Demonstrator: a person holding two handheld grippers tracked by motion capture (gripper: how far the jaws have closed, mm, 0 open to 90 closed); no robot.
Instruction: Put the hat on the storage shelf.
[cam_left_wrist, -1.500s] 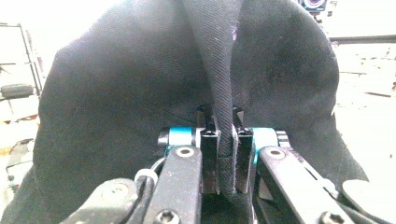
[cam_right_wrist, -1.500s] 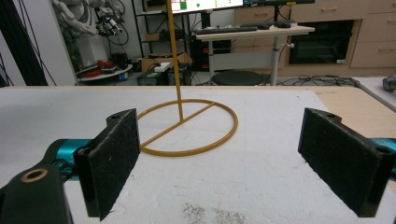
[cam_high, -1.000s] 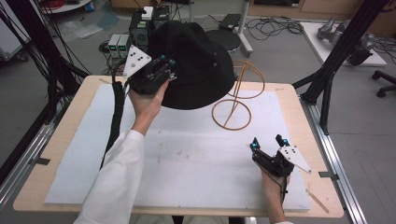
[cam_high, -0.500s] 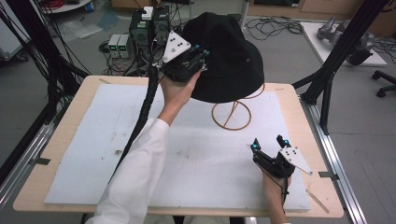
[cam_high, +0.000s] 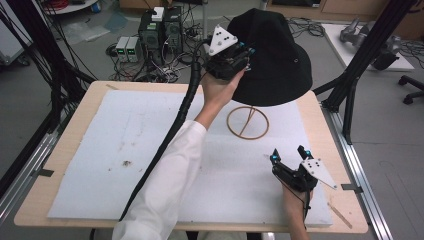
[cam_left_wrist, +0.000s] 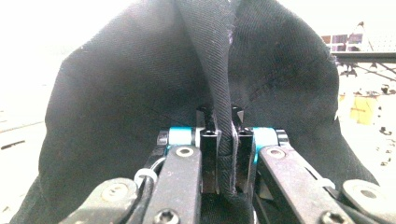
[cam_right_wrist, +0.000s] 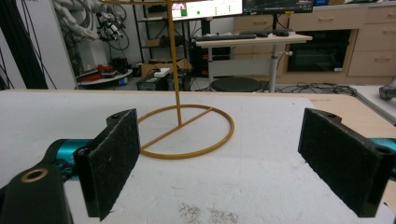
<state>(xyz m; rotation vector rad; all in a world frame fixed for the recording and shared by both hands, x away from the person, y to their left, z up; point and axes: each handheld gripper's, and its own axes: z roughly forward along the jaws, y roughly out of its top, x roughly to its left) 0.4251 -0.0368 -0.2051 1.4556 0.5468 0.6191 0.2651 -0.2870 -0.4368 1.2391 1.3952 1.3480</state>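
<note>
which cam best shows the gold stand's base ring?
Right gripper view: the stand sits between the open jaws, whole ring, crossbar and upright post unobstructed. High view shows the ring from above, its post hidden under the black hat. Left gripper view gives hat fabric clamped in the jaws.

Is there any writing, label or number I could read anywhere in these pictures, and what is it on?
None can be read.
The monitors at the back of the right gripper view show coloured windows, too small and blurred to read.
The black hat, clamped in the left hand-held gripper, bears no visible label.
</note>
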